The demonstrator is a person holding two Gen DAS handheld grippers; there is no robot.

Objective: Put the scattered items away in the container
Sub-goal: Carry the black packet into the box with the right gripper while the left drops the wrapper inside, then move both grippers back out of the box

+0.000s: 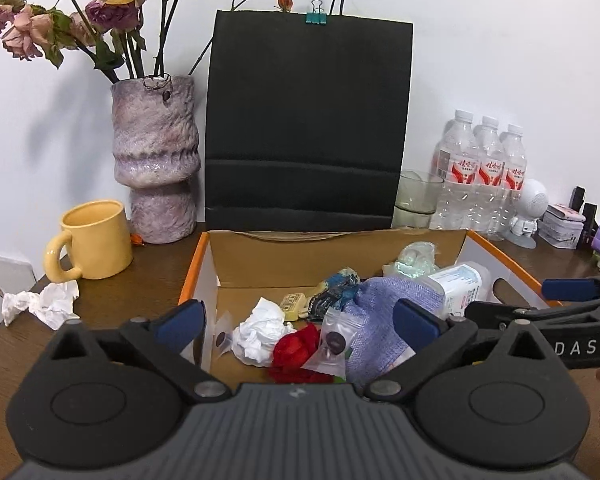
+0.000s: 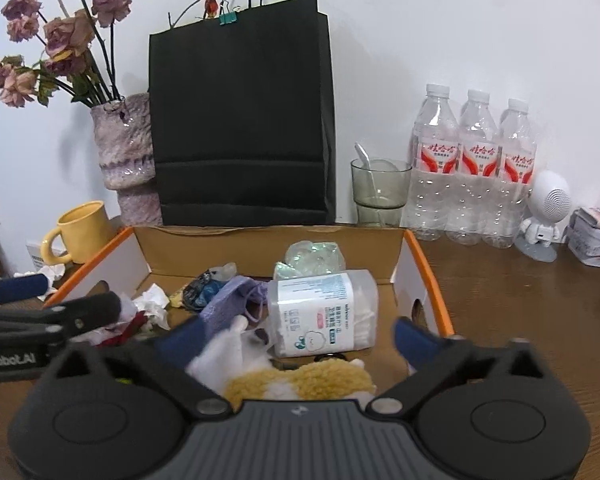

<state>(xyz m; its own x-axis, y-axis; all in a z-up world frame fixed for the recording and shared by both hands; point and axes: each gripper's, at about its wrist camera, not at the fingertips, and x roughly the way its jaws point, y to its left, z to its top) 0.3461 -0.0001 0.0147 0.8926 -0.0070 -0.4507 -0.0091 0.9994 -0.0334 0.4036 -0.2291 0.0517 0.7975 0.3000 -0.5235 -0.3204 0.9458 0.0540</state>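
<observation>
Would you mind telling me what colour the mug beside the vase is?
The mug is pale yellow, clearest in the left wrist view.

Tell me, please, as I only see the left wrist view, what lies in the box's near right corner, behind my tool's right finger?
Observer: A fluffy yellow-and-white plush toy lies there in the box, nearer to us than the cotton swab tub.
Operator: Thank you. Is the right tool gripping it?
Observer: No. The right tool stands open, with the toy low between its fingers and not clamped.
Operator: And is the glass beside the bottles empty?
Observer: No, a white spoon leans inside the glass.
</observation>
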